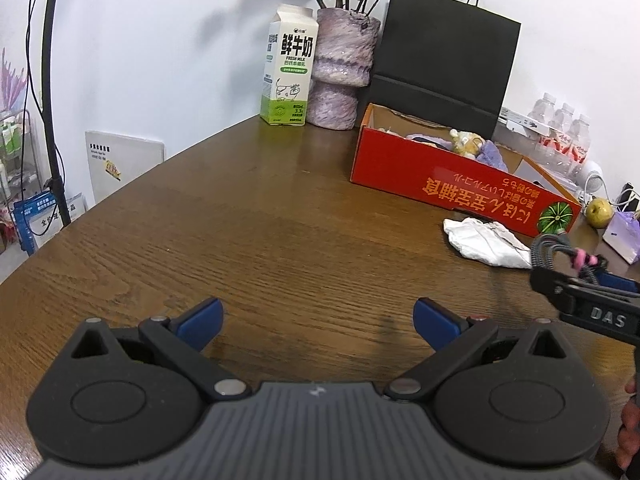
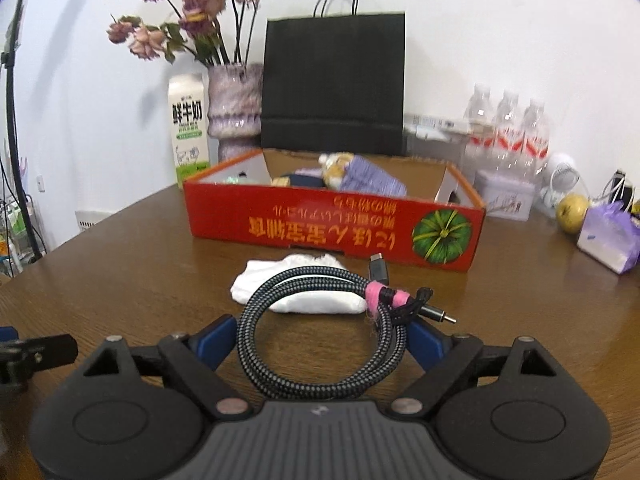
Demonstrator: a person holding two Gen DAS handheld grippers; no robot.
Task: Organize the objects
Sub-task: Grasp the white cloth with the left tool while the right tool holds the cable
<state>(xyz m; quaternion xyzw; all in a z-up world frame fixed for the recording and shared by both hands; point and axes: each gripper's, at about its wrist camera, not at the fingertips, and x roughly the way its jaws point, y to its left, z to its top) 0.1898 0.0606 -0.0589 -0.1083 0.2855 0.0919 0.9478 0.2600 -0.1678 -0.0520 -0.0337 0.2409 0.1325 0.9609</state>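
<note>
- Right gripper [image 2: 320, 338]: closed on the cable [image 2: 320, 332], blue pads [image 2: 216, 338] pressing the coil from both sides, held above the table [image 2: 120, 280].
- Cable: braided grey-black coil bound by a pink tie [image 2: 384, 298] on its right side; one plug [image 2: 380, 268] sticking up, another plug [image 2: 438, 315] pointing right.
- Same gripper seen from the left wrist view at far right [image 1: 600, 280], coil [image 1: 550, 250] bunched at its tip.
- Left gripper [image 1: 318, 320]: open wide, nothing between the blue pads [image 1: 200, 322], hovering over bare wood on the near left of the table.
- Cloth [image 2: 304, 296]: crumpled, white, lying on the table just beyond the coil, near the front wall of the box.
- Box [image 2: 332, 228]: red, open-topped, beyond the cloth in mid-table, pumpkin picture at its right end, print upside down; a small plush toy [image 2: 336, 166] and purple items [image 2: 372, 180] inside.
- Bag [image 2: 332, 84]: black paper, standing upright behind the box against the wall.
- Vase [image 2: 234, 108]: purple, with dried flowers [image 2: 192, 8], left of the bag.
- Milk carton [image 2: 188, 128]: just left of the vase, at the far left corner of the table.
- Water bottles [image 2: 506, 136]: shrink-wrapped pack, far right, behind a small tin [image 2: 506, 196].
- Apple [image 2: 574, 208]: yellow-green, on the right, beside a purple tissue pack [image 2: 610, 240].
</note>
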